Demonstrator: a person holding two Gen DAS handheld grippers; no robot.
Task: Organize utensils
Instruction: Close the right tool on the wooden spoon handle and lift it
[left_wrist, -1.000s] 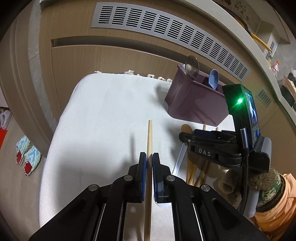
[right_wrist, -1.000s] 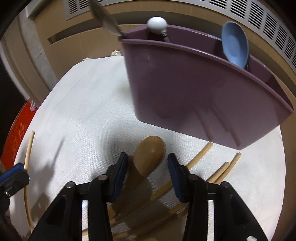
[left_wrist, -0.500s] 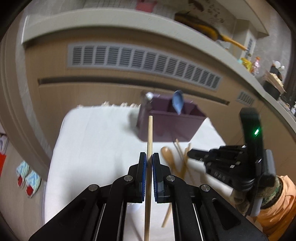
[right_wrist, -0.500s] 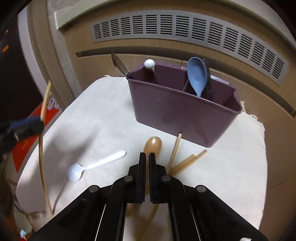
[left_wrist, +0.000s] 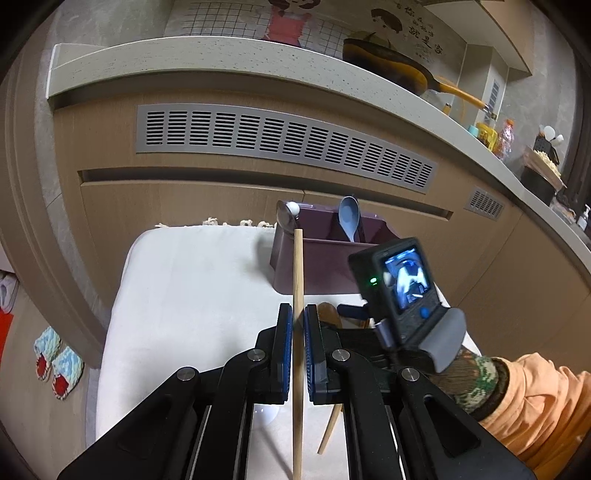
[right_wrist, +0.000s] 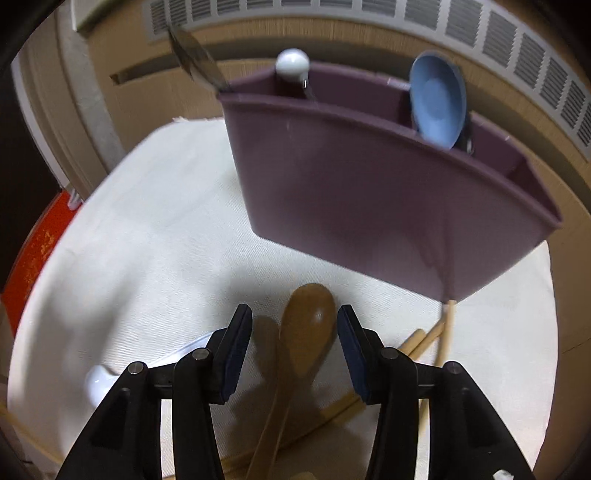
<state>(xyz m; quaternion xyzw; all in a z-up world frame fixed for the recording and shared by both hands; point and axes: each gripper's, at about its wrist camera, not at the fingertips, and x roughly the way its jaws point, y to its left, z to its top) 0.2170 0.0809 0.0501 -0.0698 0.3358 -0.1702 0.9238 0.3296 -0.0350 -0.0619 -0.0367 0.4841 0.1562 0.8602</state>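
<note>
My left gripper is shut on a wooden chopstick and holds it raised, its tip pointing toward the purple utensil caddy. The caddy holds a metal spoon, a white-knobbed utensil and a blue spoon. My right gripper is open, low over the white cloth, its jaws on either side of a brown wooden spoon. Loose chopsticks lie to its right and under the spoon. A white plastic spoon lies to the left.
The cloth-covered table stands against a wooden cabinet with a grey vent grille. The right gripper's camera unit and the person's orange sleeve sit right of my left gripper. Slippers lie on the floor at left.
My right gripper went from open to shut and raised, and is now open again, low around the wooden spoon. My left gripper has lifted the chopstick and tilted up toward the caddy.
</note>
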